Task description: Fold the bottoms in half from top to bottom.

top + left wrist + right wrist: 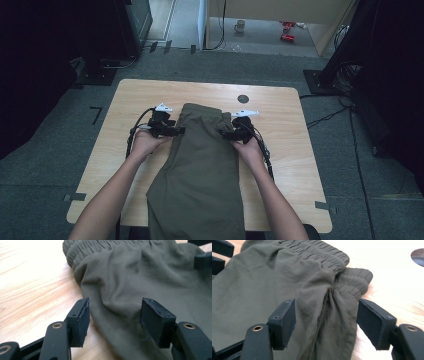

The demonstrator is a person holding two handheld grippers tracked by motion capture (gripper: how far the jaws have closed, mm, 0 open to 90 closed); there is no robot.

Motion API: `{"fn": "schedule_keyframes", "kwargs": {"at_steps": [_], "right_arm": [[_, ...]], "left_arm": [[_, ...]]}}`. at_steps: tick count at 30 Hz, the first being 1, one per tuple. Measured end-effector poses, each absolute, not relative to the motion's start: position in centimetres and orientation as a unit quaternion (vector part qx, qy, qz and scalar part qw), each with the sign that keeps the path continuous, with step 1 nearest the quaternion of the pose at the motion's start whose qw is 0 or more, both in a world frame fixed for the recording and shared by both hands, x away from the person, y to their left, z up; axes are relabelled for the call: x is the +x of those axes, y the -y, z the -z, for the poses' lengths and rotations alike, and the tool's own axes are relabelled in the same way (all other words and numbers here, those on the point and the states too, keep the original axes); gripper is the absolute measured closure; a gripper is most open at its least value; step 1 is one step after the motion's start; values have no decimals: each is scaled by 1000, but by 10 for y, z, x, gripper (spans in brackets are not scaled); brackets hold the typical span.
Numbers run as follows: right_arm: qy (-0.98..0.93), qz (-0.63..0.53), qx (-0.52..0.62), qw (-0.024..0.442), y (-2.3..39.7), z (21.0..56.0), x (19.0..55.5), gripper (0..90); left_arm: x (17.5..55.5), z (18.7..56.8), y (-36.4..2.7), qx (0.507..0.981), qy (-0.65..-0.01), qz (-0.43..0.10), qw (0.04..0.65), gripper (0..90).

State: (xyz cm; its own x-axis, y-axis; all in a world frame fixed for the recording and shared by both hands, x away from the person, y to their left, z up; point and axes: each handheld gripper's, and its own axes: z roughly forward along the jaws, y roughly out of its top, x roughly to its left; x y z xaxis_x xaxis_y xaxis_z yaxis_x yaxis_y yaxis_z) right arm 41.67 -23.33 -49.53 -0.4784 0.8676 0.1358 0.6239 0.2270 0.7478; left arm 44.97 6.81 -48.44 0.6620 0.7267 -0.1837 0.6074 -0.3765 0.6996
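Olive green trousers lie folded lengthwise on the wooden table, elastic waistband at the far end. My left gripper is at the garment's left edge just below the waistband. In the left gripper view its jaws stand open around a raised fold of cloth, with a gap on both sides. My right gripper is at the right edge. Its jaws are open too, straddling a ridge of cloth without pressing on it.
A small dark round disc sits on the table beyond the waistband. The trouser legs hang over the near table edge. Cables trail from both grippers along the forearms. Black stands and cords flank the table on the carpet, and a mug stands far back.
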Motion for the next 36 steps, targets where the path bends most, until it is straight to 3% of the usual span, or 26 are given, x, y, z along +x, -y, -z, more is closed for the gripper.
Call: {"fn": "schedule_keyframes", "kwargs": {"at_steps": [7, 16, 19, 26, 36], "right_arm": [[-767, -363, 502, 165, 223, 505, 432, 218], [-767, -350, 510, 171, 224, 513, 441, 244], [-766, -348, 511, 174, 227, 515, 442, 291], [-770, -349, 502, 184, 233, 515, 442, 495], [-769, -362, 498, 172, 237, 515, 441, 686]], "left_arm": [[461, 490, -59, 826, -413, -72, 377, 394], [465, 495, -48, 833, -408, -78, 367, 360], [465, 496, -47, 833, -407, -78, 366, 360], [467, 504, -46, 831, -414, -60, 367, 345], [466, 505, -41, 833, -409, -69, 365, 310]]}}
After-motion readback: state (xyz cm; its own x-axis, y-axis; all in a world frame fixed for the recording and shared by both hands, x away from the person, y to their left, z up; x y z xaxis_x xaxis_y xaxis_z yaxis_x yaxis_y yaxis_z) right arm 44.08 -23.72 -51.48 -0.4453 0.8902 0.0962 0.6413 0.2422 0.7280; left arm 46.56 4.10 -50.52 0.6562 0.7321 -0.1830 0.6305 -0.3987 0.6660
